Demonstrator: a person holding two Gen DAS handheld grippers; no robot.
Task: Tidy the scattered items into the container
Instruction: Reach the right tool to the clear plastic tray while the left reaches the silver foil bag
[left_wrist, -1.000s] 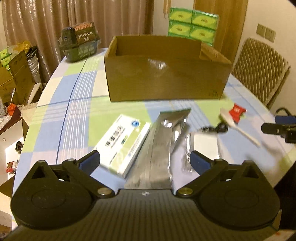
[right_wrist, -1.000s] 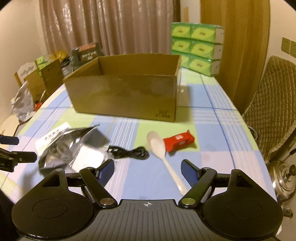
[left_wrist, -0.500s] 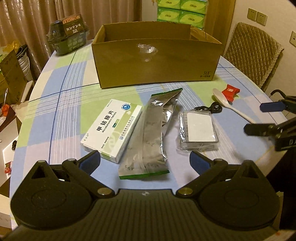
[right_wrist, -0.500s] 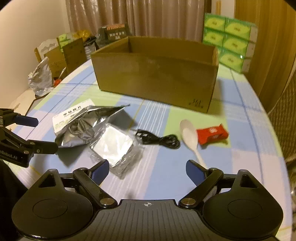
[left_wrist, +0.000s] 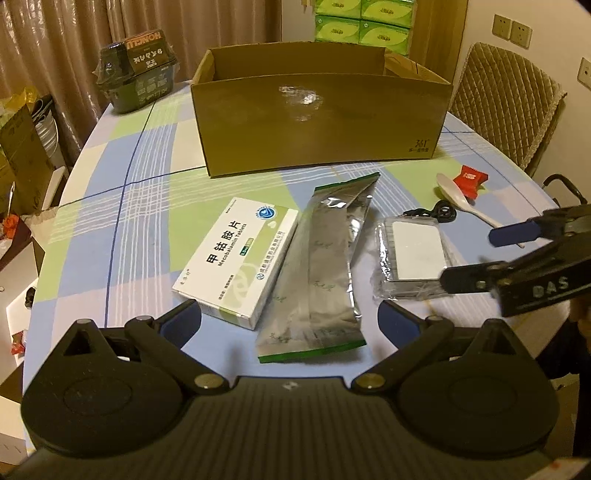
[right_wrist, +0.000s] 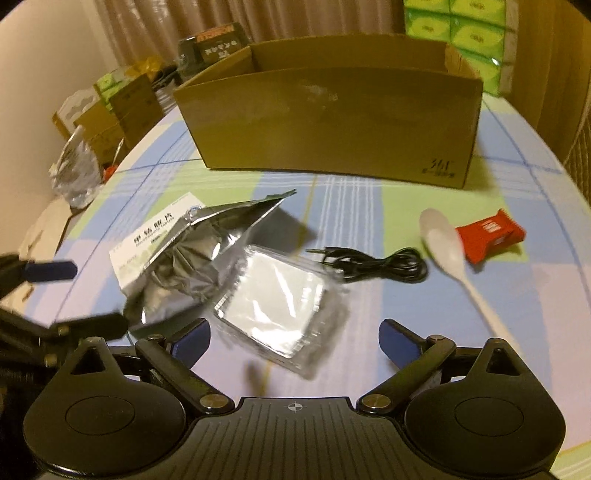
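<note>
An open cardboard box (left_wrist: 317, 122) (right_wrist: 332, 122) stands at the back of the table. In front of it lie a white medicine box (left_wrist: 240, 254) (right_wrist: 155, 236), a silver foil pouch (left_wrist: 325, 269) (right_wrist: 192, 258), a clear plastic pack with a white pad (left_wrist: 413, 254) (right_wrist: 277, 302), a black cable (right_wrist: 376, 262) (left_wrist: 439, 213), a white spoon (right_wrist: 454, 254) (left_wrist: 461, 199) and a red packet (right_wrist: 487, 236) (left_wrist: 471, 180). My left gripper (left_wrist: 290, 323) hangs open over the near ends of the medicine box and pouch. My right gripper (right_wrist: 295, 341) is opening wide above the plastic pack, gripping nothing.
The round table has a checked blue and green cloth (left_wrist: 147, 206). A dark wrapped package (left_wrist: 136, 70) sits at the back left, and green tissue packs (left_wrist: 365, 22) are stacked behind the box. A padded chair (left_wrist: 506, 107) stands right; boxes (right_wrist: 110, 110) crowd the floor left.
My right gripper has moved left and down, from over the spoon and cable to over the plastic pack, and its jaws have widened. The left gripper has barely shifted.
</note>
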